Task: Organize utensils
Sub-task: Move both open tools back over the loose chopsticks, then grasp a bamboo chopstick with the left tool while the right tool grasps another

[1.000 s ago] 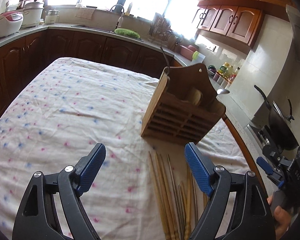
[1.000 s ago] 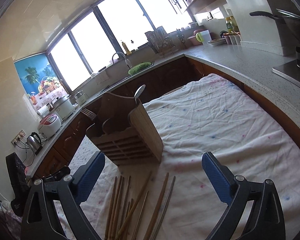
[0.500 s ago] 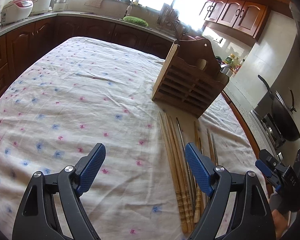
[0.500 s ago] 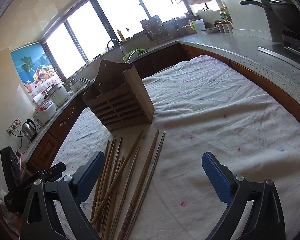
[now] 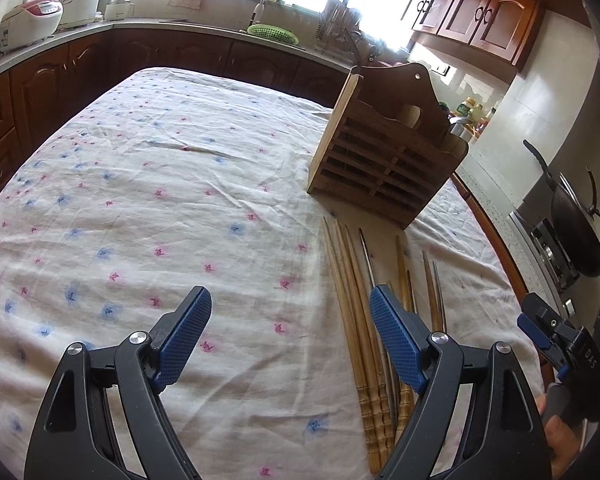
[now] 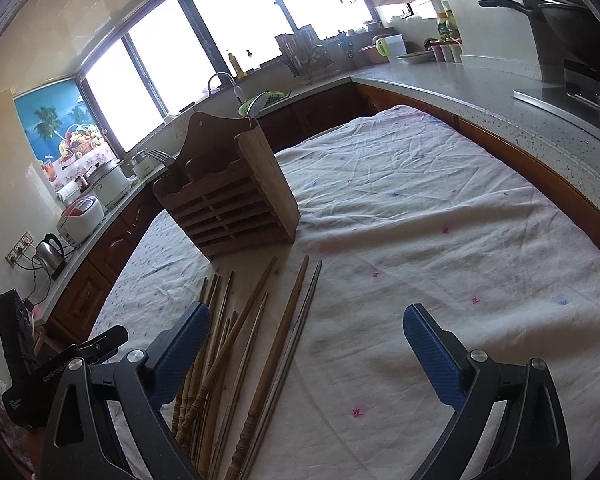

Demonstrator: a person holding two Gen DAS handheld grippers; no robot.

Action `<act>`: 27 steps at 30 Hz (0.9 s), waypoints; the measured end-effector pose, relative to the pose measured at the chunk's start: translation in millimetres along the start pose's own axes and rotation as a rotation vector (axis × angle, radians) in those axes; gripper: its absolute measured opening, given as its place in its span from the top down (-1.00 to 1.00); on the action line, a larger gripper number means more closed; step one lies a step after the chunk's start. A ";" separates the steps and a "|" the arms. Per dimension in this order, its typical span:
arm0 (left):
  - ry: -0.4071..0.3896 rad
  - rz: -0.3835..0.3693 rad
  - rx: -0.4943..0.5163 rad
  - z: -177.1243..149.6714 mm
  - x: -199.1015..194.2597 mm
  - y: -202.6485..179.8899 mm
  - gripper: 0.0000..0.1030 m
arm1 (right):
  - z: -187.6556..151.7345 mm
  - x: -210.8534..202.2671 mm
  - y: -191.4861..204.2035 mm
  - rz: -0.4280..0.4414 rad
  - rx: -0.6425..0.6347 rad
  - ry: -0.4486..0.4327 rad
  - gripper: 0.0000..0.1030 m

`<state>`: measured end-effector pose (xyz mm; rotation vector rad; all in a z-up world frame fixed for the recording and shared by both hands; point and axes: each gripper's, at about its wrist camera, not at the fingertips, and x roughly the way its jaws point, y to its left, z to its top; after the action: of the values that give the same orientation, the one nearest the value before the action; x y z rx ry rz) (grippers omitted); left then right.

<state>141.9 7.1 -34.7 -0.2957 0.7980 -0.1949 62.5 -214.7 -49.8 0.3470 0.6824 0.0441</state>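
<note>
Several wooden and metal chopsticks (image 5: 364, 320) lie side by side on the flowered tablecloth (image 5: 148, 208), in front of a slatted wooden utensil holder (image 5: 384, 152). A spoon and forks stand in the holder (image 6: 232, 196) in the right wrist view. My left gripper (image 5: 290, 324) is open and empty above the cloth, its right finger over the chopsticks. My right gripper (image 6: 306, 336) is open and empty, with the chopsticks (image 6: 260, 340) under its left finger. The right gripper also shows at the right edge of the left wrist view (image 5: 556, 340).
Dark wood cabinets and a grey counter (image 6: 480, 92) wrap around the table. A wok (image 5: 572, 220) sits on the stove at the right. Rice cookers (image 5: 32, 20) and a kettle (image 6: 50, 252) stand on the far counter. A sink with a green basket (image 5: 272, 34) is under the window.
Both grippers have pulled back from the utensil holder, so more of the chopsticks and cloth shows. Both stay open.
</note>
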 end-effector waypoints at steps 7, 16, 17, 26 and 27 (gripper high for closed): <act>0.017 0.026 0.034 18.7 17.9 -8.3 -0.61 | 10.4 16.5 1.5 -0.018 -0.017 0.029 -0.47; 0.112 0.001 0.105 44.3 61.6 -28.3 -0.08 | 20.9 60.4 7.1 -0.054 -0.057 0.134 0.03; 0.119 0.006 0.117 46.0 66.1 -30.9 -0.03 | 21.4 65.2 7.2 -0.057 -0.060 0.147 0.10; 0.216 0.032 0.180 51.1 106.4 -42.0 0.33 | 27.8 100.3 7.9 -0.095 -0.083 0.203 0.39; 0.225 0.036 0.186 50.0 110.4 -42.8 0.39 | 27.6 105.6 8.3 -0.100 -0.087 0.217 0.41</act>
<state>251.1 -54.9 -61.9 -0.0840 0.9998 -0.2700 162.4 -199.0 -91.6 0.2255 0.9090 0.0161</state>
